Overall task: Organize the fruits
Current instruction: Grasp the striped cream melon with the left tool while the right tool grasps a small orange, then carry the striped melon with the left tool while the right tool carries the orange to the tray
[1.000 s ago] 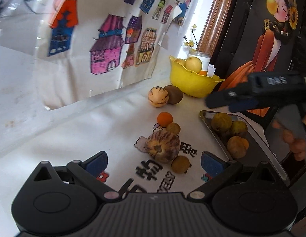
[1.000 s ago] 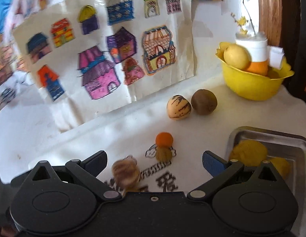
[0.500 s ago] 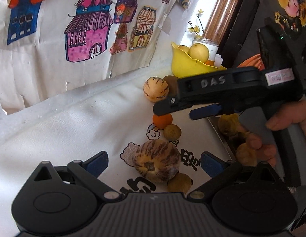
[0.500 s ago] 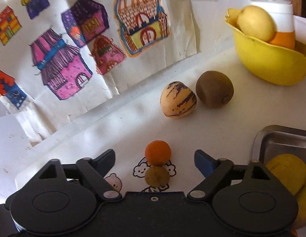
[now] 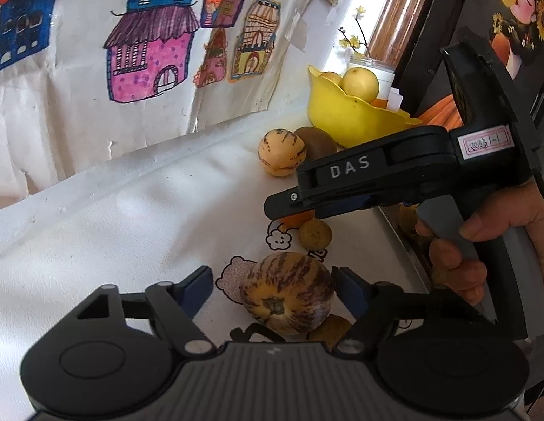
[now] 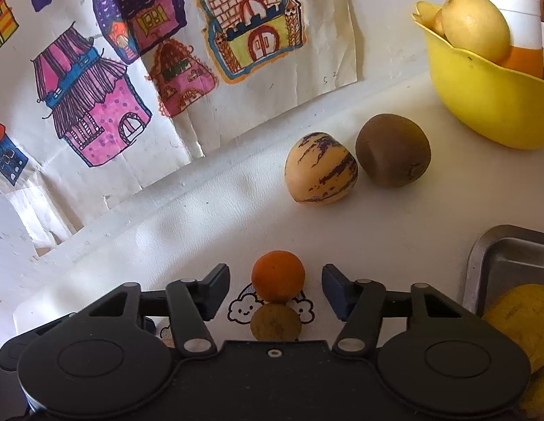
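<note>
**Two grabs starting at once**

My left gripper (image 5: 272, 289) is closing around the big stripy fruit (image 5: 287, 293) on the white table (image 5: 131, 231); a gap shows on one side. My right gripper (image 6: 275, 289) is closing around the little orange fruit (image 6: 278, 275), not touching yet. Next I squeeze gently, then lift toward the metal tray (image 6: 482, 256).

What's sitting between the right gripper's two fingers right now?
In the right wrist view, a small orange fruit lies between the closing right gripper's fingers; gaps show on both sides. A brownish fruit touches it behind.

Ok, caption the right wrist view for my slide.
Right gripper, jaws closing around a small orange fruit on the white tablecloth, a striped pepino melon and kiwi beyond.
</note>
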`<move>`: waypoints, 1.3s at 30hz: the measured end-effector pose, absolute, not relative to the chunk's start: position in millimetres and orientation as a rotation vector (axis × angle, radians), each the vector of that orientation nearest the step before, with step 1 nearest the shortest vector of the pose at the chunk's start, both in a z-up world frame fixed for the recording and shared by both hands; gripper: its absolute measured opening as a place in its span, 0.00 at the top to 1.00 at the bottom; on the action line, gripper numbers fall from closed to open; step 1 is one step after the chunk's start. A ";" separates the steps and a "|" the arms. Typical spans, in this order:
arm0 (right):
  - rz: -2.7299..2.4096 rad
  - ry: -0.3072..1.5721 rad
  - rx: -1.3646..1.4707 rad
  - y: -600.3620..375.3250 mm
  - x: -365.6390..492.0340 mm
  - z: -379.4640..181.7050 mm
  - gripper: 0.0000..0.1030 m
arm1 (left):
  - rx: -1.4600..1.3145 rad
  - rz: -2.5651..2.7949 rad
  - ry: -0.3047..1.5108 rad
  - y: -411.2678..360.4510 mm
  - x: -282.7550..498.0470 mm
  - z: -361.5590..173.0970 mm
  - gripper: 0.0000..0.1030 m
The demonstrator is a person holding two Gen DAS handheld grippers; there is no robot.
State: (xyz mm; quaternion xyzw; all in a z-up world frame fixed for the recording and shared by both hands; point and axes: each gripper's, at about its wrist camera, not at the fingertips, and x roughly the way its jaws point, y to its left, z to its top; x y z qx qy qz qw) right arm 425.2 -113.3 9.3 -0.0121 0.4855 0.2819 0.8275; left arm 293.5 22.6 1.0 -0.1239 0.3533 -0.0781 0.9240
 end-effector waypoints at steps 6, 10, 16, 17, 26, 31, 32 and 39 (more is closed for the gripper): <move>0.594 1.020 -0.034 -110.5 425.0 9.0 0.54 | -0.233 -0.182 0.744 17.8 296.9 2.5 0.39; 0.589 1.011 -0.048 -110.6 424.7 9.2 0.64 | -0.233 -0.194 0.751 15.3 297.5 2.7 0.44; 0.600 1.002 -0.025 -115.5 423.6 9.4 0.67 | -0.270 -0.174 0.758 17.6 297.8 3.1 0.45; 0.602 0.997 -0.015 -117.5 422.5 10.4 0.67 | -0.273 -0.165 0.759 17.8 297.4 3.3 0.45; 0.606 0.937 0.074 -154.1 404.9 30.0 0.67 | -0.298 -0.130 0.722 19.1 289.0 13.7 0.45; 0.608 0.897 0.118 -185.8 385.6 45.5 0.67 | -0.313 -0.136 0.696 10.4 282.9 22.8 0.45; 0.609 0.883 0.120 -193.3 379.6 49.9 0.67 | -0.318 -0.139 0.692 8.1 281.6 24.5 0.45; 0.577 0.820 0.143 -240.0 338.6 77.5 0.67 | -0.332 -0.174 0.668 -17.7 273.3 34.6 0.45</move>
